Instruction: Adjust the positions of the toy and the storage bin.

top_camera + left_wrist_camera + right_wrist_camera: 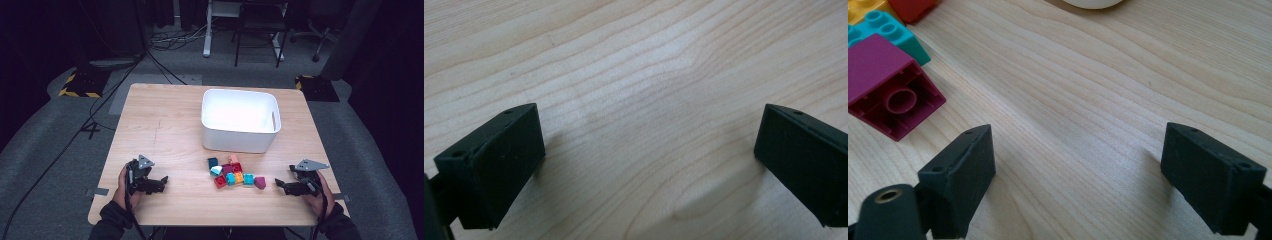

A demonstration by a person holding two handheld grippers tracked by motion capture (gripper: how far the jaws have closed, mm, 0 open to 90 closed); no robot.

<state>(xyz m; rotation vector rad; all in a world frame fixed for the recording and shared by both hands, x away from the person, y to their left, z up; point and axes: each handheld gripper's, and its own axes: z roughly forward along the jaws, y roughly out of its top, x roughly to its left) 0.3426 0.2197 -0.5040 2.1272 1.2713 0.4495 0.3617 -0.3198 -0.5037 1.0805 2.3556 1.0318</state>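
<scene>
A cluster of several toy bricks (232,172) lies on the wooden table (165,125), in front of a white bin (240,120). My left gripper (161,182) rests low at the table's front left, open over bare wood (649,155), well left of the bricks. To the right of the cluster, my right gripper (279,184) is open too (1078,170), with nothing between its jaws. Just beyond its left jaw, a magenta brick (893,92) lies tipped with its hollow underside showing. A teal brick (893,37) sits behind it.
The white bin looks empty and its base (1093,2) shows at the top of the right gripper view. An orange brick (863,7) and a red brick (910,7) lie past the teal one. Chairs and cables stand on the floor beyond the table.
</scene>
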